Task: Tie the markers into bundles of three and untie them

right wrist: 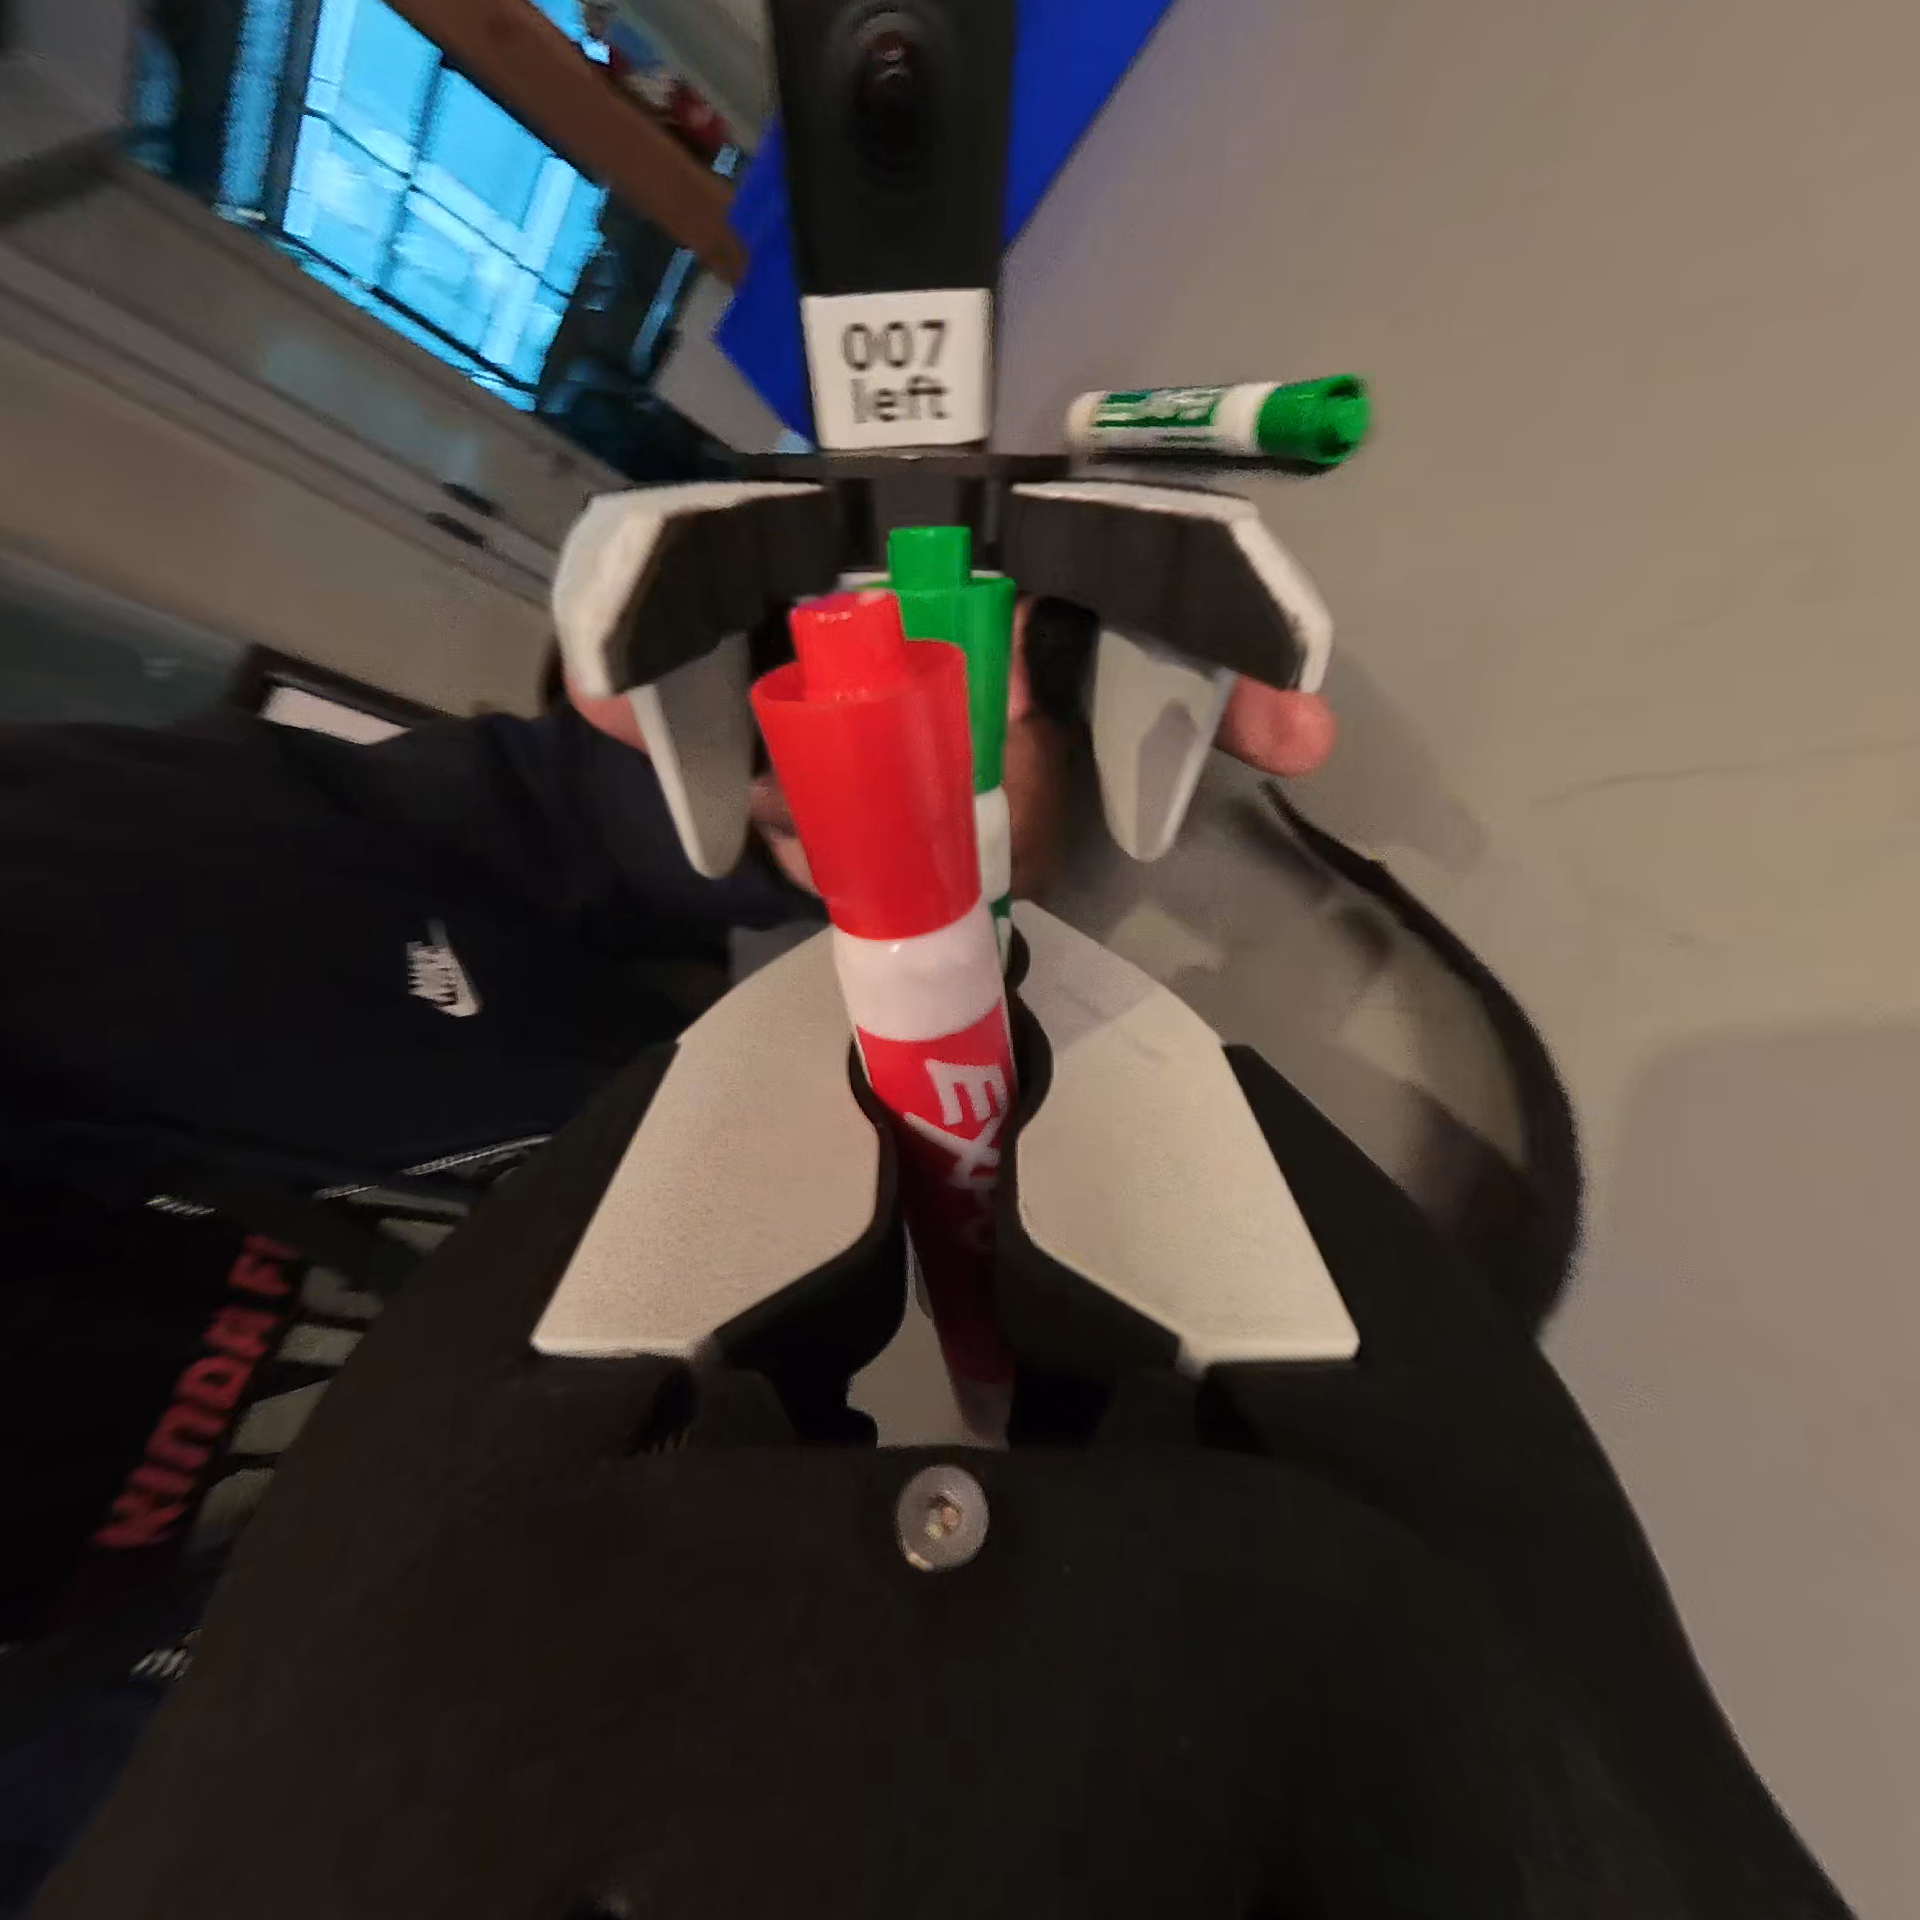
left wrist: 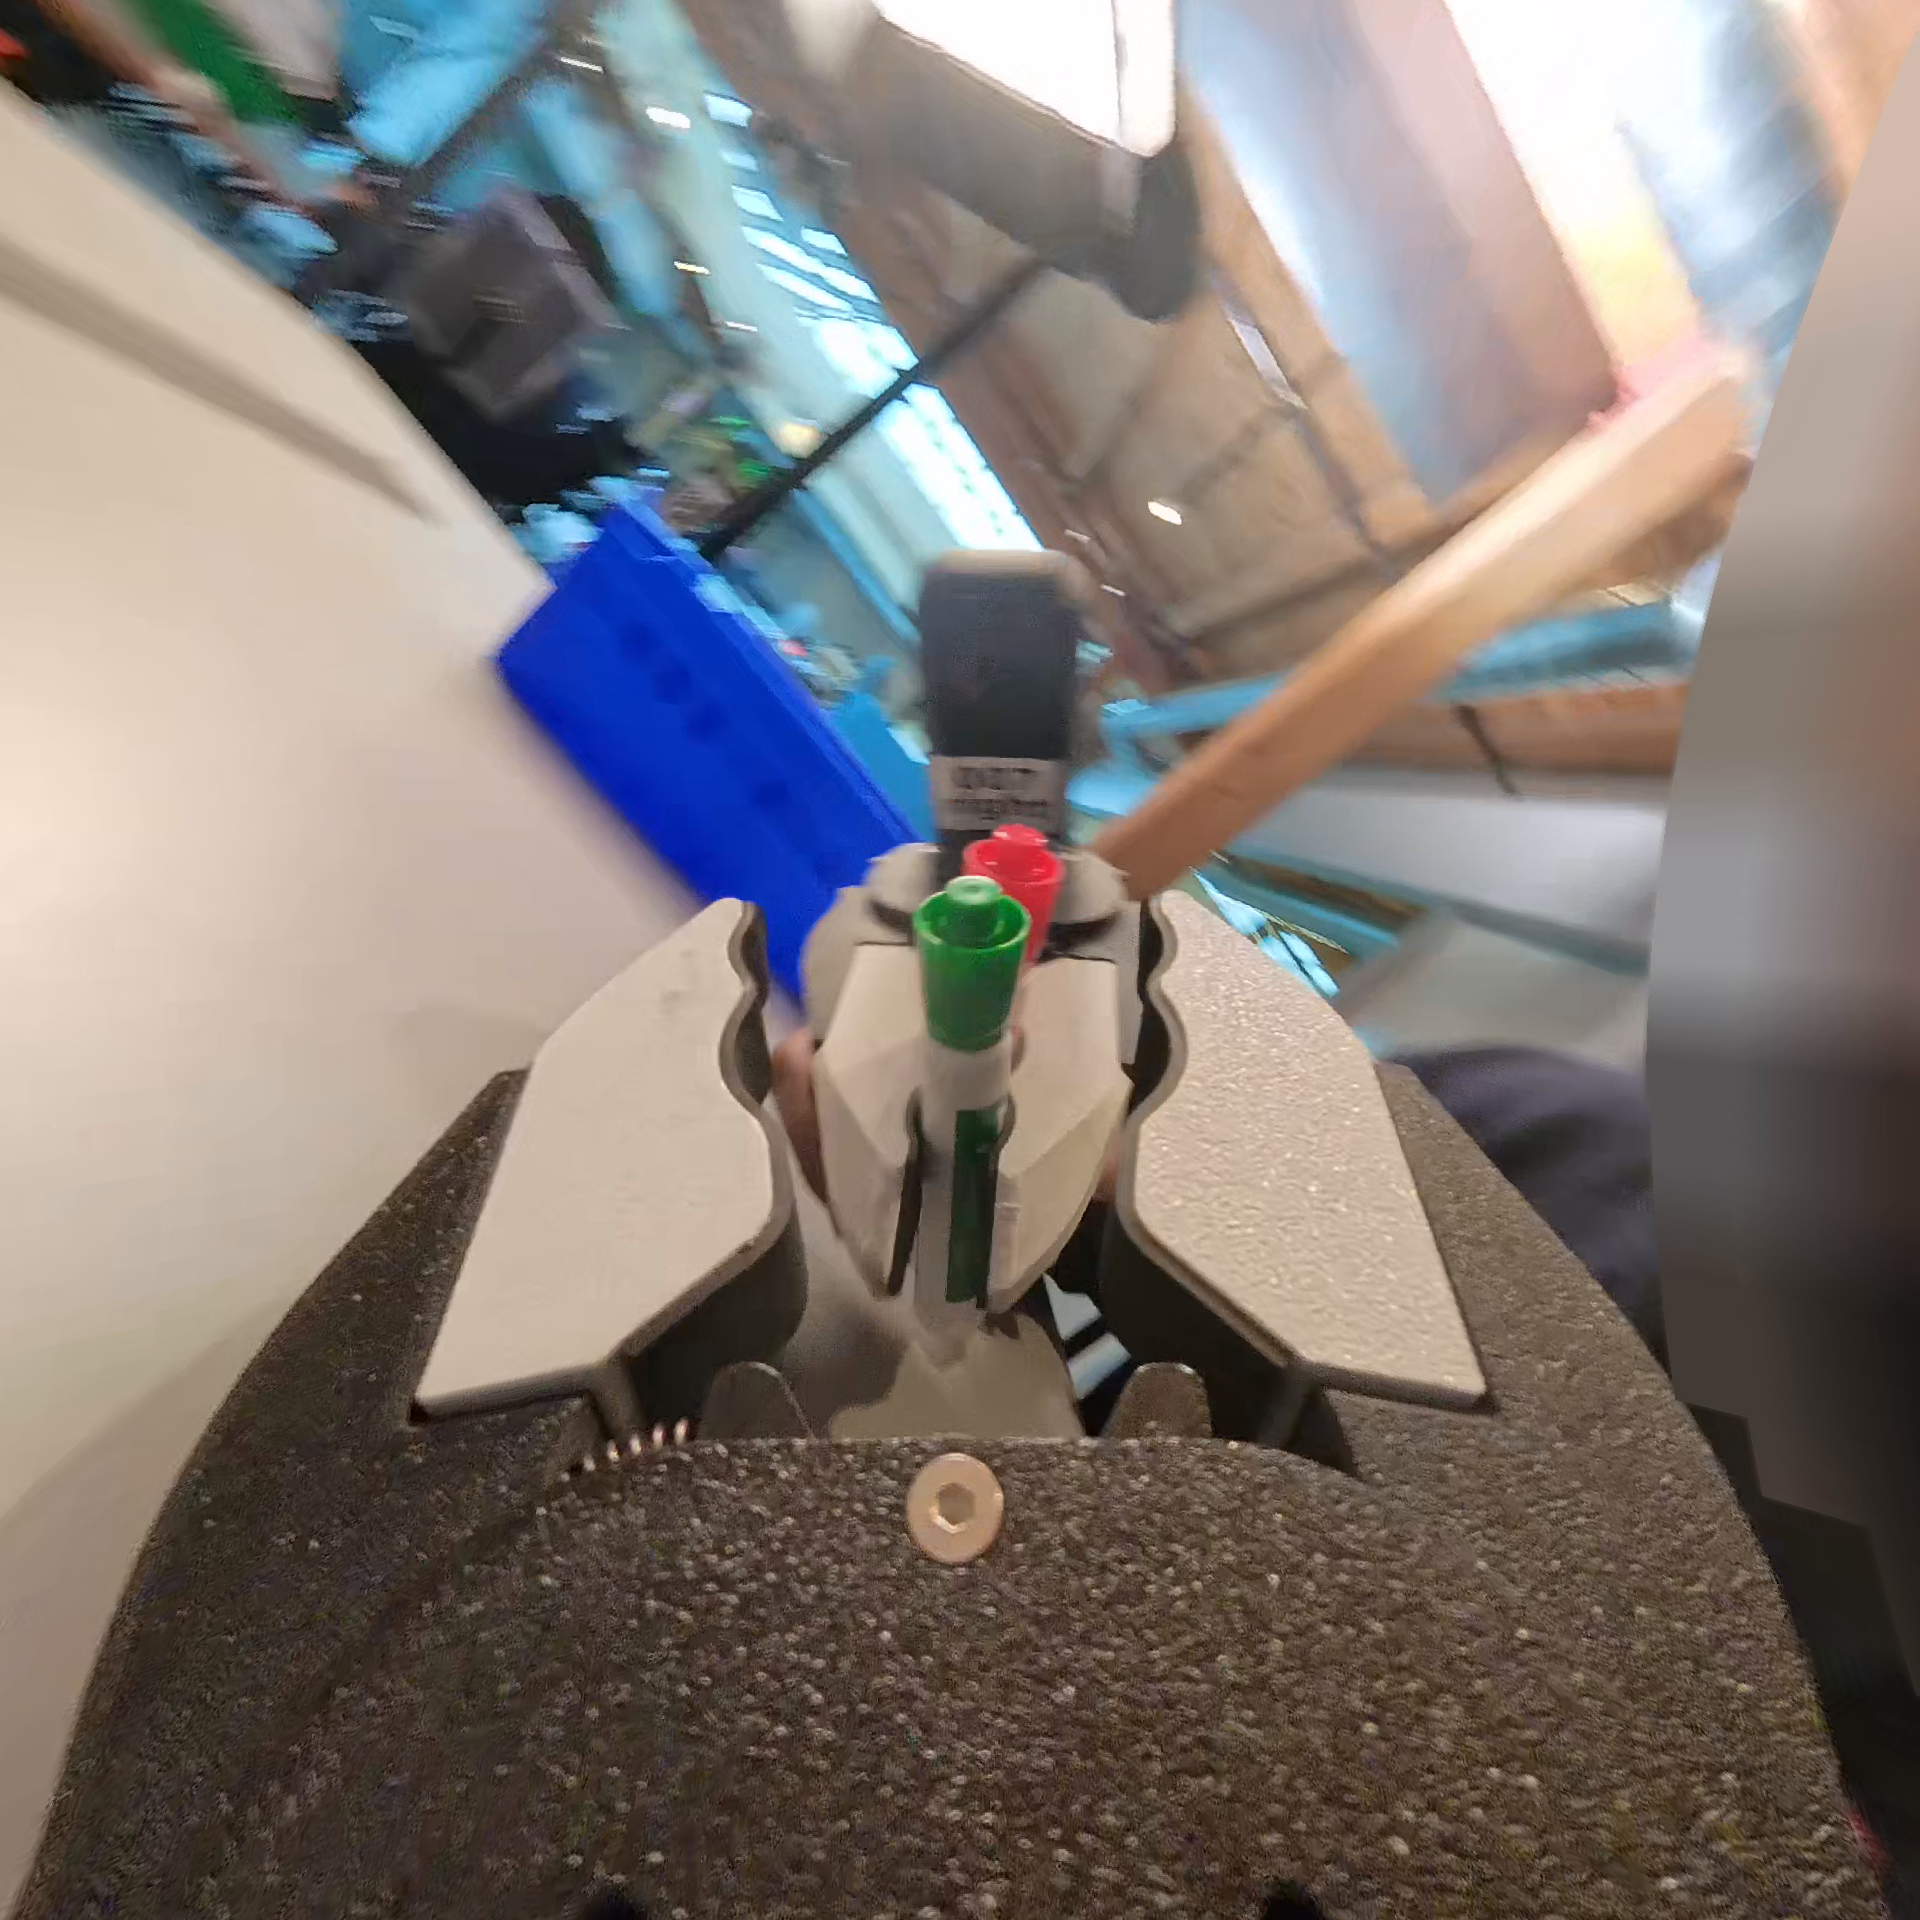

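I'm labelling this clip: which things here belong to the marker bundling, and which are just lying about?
Job: red marker and green marker in the right gripper; open left gripper; loose green marker on the table.
Lying about: blue bin; wooden beam.

Your left wrist view smears the far room, the blue bin [left wrist: 686, 748] and the wooden beam [left wrist: 1434, 623] into streaks, so nothing there can be told apart. The right gripper [left wrist: 961, 1049] in front hides most of the red marker [left wrist: 1013, 862], leaving you only its cap. In your right wrist view, the red marker's near end sinks out of sight between the jaws, the red marker covers most of the green marker [right wrist: 961, 644] behind it, and the person's dark sleeve [right wrist: 312, 935] is cut off at the left edge.
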Action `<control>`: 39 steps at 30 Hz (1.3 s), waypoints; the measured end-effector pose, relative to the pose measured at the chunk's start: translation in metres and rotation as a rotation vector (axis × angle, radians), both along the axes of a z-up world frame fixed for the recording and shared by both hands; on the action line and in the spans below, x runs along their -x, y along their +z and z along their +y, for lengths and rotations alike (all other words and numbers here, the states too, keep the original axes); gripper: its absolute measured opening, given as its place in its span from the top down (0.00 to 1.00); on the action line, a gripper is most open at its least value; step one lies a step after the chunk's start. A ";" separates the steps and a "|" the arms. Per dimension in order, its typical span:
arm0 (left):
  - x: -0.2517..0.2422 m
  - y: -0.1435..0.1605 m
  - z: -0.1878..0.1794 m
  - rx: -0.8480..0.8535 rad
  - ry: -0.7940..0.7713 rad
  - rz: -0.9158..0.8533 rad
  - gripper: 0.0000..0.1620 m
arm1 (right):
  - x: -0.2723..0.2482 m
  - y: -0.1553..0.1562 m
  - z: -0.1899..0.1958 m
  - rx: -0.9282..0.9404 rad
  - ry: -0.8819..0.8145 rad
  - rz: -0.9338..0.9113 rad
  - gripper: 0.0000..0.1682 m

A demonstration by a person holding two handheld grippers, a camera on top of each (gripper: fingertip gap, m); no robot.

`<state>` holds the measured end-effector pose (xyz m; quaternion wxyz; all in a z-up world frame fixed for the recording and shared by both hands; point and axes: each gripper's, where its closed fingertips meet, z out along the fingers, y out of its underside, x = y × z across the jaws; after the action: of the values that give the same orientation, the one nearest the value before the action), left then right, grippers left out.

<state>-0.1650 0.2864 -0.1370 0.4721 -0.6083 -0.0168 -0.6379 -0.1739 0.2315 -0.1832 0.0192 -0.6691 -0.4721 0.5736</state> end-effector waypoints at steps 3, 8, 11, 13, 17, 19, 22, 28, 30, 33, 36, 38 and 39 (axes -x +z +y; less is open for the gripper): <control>0.007 -0.021 0.012 0.165 0.146 0.100 0.57 | -0.002 -0.010 0.020 -0.126 -0.069 -0.065 0.92; -0.007 -0.041 0.011 0.253 0.263 0.292 0.53 | -0.004 -0.024 0.044 -0.291 -0.138 -0.150 0.92; -0.015 -0.043 0.013 0.256 0.316 0.380 0.52 | -0.006 -0.034 0.052 -0.360 -0.156 -0.198 0.92; -0.016 -0.043 0.016 0.245 0.361 0.420 0.52 | -0.008 -0.039 0.057 -0.402 -0.168 -0.223 0.92; -0.023 -0.047 0.020 0.280 0.355 0.407 0.52 | -0.011 -0.047 0.060 -0.484 -0.166 -0.255 0.92; -0.025 -0.047 0.022 0.292 0.344 0.372 0.54 | -0.011 -0.048 0.059 -0.507 -0.162 -0.259 0.92; -0.025 -0.045 0.024 0.284 0.335 0.354 0.60 | -0.012 -0.047 0.060 -0.563 -0.157 -0.262 0.91; -0.025 -0.041 0.023 0.260 0.304 0.297 0.75 | -0.012 -0.045 0.060 -0.623 -0.157 -0.264 0.92; -0.027 -0.042 0.023 0.266 0.283 0.290 0.72 | -0.013 -0.047 0.061 -0.644 -0.153 -0.275 0.91; -0.028 -0.043 0.023 0.278 0.263 0.290 0.68 | -0.013 -0.048 0.062 -0.668 -0.154 -0.289 0.92; -0.027 -0.042 0.023 0.276 0.270 0.293 0.67 | -0.014 -0.047 0.065 -0.705 -0.162 -0.298 0.91; -0.029 -0.043 0.023 0.280 0.251 0.293 0.63 | -0.015 -0.047 0.066 -0.728 -0.162 -0.302 0.91; -0.030 -0.042 0.022 0.278 0.242 0.290 0.62 | -0.015 -0.047 0.065 -0.737 -0.158 -0.304 0.91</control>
<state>-0.1348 0.3089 -0.1790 0.4542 -0.7462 -0.1095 -0.4742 -0.1588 0.2968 -0.2306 0.2318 -0.7290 -0.5905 0.2573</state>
